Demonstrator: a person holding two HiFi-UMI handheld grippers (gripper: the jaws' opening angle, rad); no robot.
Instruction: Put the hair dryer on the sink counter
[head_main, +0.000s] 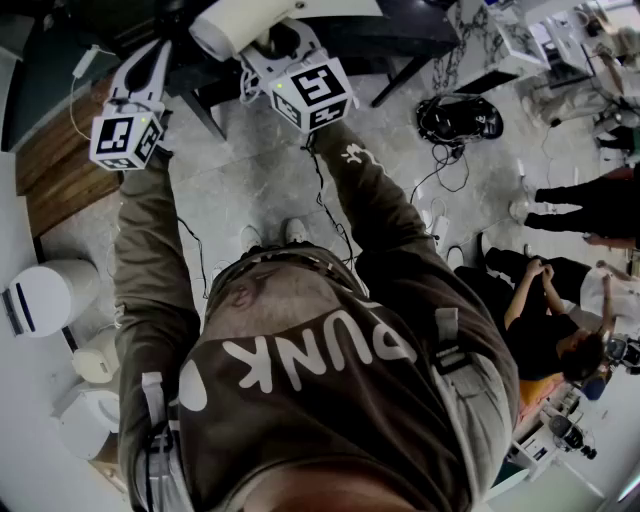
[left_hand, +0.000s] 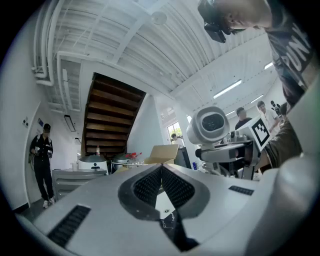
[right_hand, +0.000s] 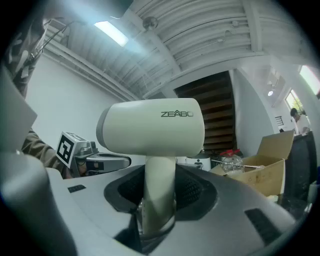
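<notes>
The white hair dryer (right_hand: 152, 127) has its handle (right_hand: 159, 195) upright between the jaws of my right gripper (right_hand: 159, 192), which is shut on it. In the head view the hair dryer's barrel (head_main: 240, 25) shows at the top, above the right gripper's marker cube (head_main: 312, 95). My left gripper (head_main: 148, 62) is raised to the left of it, apart from the dryer. Its jaws (left_hand: 161, 169) are shut with nothing between them. The left gripper view shows the hair dryer (left_hand: 212, 125) head-on to the right. No sink counter can be made out.
A dark table (head_main: 400, 30) stands just ahead. A black object with cables (head_main: 460, 118) lies on the floor. White round bins (head_main: 45, 295) stand at the left. People (head_main: 550, 340) sit at the right. A wooden staircase (left_hand: 112, 117) and a cardboard box (right_hand: 260, 165) lie further off.
</notes>
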